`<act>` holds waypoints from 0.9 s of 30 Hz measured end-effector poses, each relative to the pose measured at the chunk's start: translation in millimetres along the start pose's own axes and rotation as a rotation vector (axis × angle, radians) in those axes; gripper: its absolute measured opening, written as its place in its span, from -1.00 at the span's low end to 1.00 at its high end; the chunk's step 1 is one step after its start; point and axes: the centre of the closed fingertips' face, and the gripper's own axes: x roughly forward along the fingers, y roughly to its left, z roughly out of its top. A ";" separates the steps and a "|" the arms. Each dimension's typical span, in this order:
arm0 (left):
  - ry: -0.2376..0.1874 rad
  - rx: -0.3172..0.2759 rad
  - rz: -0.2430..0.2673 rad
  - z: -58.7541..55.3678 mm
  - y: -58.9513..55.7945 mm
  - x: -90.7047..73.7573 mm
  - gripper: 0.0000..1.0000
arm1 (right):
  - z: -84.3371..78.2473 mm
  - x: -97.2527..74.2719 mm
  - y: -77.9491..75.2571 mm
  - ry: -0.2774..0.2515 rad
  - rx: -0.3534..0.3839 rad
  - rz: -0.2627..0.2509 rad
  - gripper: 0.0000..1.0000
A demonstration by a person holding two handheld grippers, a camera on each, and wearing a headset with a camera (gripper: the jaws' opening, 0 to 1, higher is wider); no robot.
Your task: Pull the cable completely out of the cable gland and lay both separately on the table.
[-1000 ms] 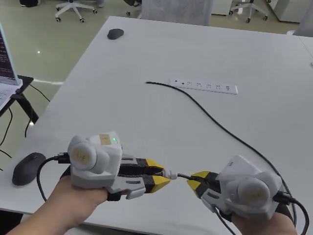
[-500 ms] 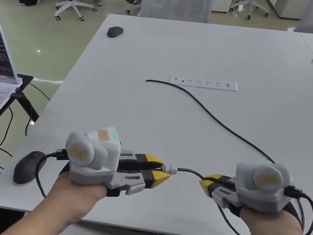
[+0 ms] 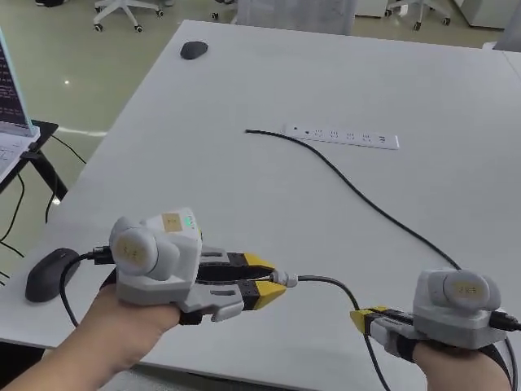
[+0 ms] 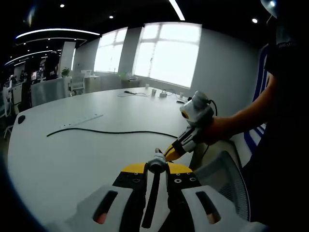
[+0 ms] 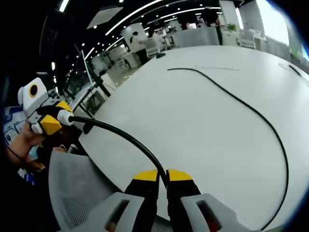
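The left gripper (image 3: 273,287) is clamping its yellow-tipped jaws on the small pale-grey cable gland (image 3: 283,280), holding it in the air over the near edge of the white table (image 3: 244,98). The right gripper (image 3: 362,319) is pinching the thin black cable (image 3: 326,280) near the gland, with a shallow bow of cable spanning the gap. This is looking like the pull-out step, the cable's end seemingly sitting inside the gland. The next move is calling for the right gripper drawing straight away while the left is bracing the gland, then both pieces going down apart.
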 end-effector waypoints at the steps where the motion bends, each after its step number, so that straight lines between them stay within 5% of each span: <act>1: -0.001 0.001 0.000 0.2 0.0 0.0 -0.70 | -1.4 0.5 -1.4 0.005 0.011 -0.004 -1.00; 7: -0.003 0.002 -0.005 1.0 -0.9 0.4 -0.70 | -2.8 1.3 -0.1 0.006 0.051 0.003 -1.00; 27: -0.006 -0.026 -0.008 5.0 2.3 -1.8 -0.70 | -0.3 -5.7 8.7 0.020 -0.071 0.041 -0.94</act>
